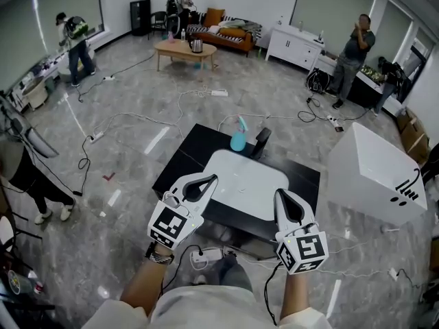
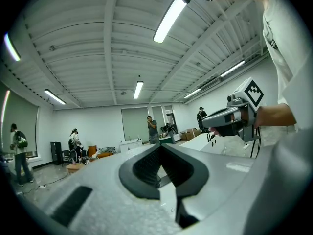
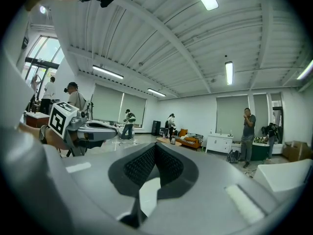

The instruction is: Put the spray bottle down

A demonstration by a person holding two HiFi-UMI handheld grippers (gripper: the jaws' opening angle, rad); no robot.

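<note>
A turquoise spray bottle [image 1: 238,138] stands upright at the far edge of the black table [image 1: 185,163], just beyond a white tray [image 1: 250,180]. No gripper touches it. My left gripper [image 1: 211,178] hovers over the tray's near left corner, shut and empty. My right gripper [image 1: 280,194] is held at the tray's near right side, also shut with nothing in it. In the left gripper view the jaws [image 2: 160,146] meet at a point, and the right gripper [image 2: 230,119] shows beside them. The right gripper view shows its jaws [image 3: 155,145] closed, with the left gripper [image 3: 93,129] alongside.
A black object [image 1: 261,141] stands right next to the bottle. A large white box [image 1: 374,173] sits to the table's right. Cables and a power strip [image 1: 207,256] lie on the floor. Several people stand around the room, near a wooden coffee table [image 1: 184,49].
</note>
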